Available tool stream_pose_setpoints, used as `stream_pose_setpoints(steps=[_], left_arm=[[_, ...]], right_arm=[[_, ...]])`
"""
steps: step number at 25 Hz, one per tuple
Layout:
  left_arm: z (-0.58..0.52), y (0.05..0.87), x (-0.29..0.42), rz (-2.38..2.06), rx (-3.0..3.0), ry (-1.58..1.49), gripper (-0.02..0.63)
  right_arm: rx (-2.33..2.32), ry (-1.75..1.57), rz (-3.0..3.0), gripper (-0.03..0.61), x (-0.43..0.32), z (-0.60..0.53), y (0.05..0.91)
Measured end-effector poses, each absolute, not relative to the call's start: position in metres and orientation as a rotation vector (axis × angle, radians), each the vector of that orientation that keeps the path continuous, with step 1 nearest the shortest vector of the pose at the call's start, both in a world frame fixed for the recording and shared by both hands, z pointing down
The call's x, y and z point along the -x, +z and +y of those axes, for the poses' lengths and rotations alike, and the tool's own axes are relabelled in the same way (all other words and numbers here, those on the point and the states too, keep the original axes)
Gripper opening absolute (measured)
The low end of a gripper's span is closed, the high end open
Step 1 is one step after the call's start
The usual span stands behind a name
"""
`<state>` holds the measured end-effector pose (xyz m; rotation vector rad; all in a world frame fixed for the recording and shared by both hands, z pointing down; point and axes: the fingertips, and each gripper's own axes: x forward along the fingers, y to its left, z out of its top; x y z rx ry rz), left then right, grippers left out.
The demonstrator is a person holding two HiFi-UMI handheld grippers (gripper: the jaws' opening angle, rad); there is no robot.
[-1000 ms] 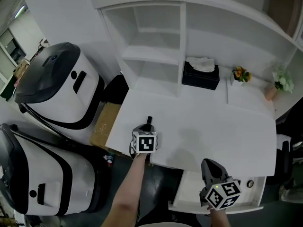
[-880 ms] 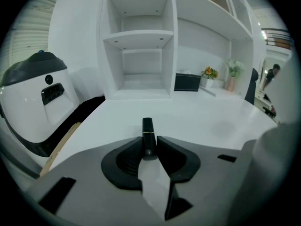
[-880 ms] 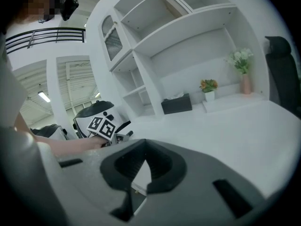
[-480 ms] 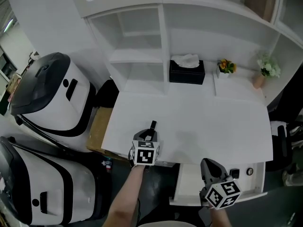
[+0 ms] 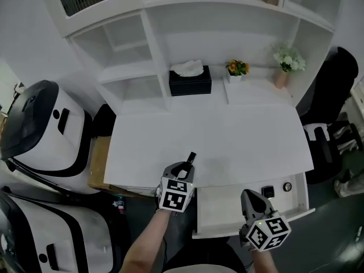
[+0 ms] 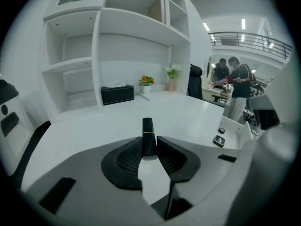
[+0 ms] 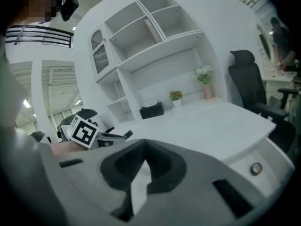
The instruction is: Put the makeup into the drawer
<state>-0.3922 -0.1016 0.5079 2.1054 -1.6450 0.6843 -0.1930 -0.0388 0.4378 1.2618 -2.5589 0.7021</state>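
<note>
Left tool [image 6: 149,147] pinches the black lipstick [image 6: 148,131] at lower centre, just left of the open drawer [image 5: 227,212]. Next, I reckon: carry it over and release. Right tool [image 7: 145,162] sits closed, empty.

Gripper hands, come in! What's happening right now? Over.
Left gripper shut on slim black lipstick tube, over white desk. Right gripper shut, empty. White drawer open, nothing blocking it.

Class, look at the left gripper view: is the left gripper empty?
No, the left gripper is closed on a black lipstick tube that sticks out beyond its jaws.
</note>
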Motion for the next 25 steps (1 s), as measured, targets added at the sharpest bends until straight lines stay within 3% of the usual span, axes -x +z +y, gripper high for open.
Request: stream_pose_setpoints(steps=[25], left_arm=[[-0.047,0.528,0.182,-1.083,-2.518,0.953,0.098]], right_arm=[[-1.554,0.813,-2.434,0.003,0.044,-0.005,0.451]])
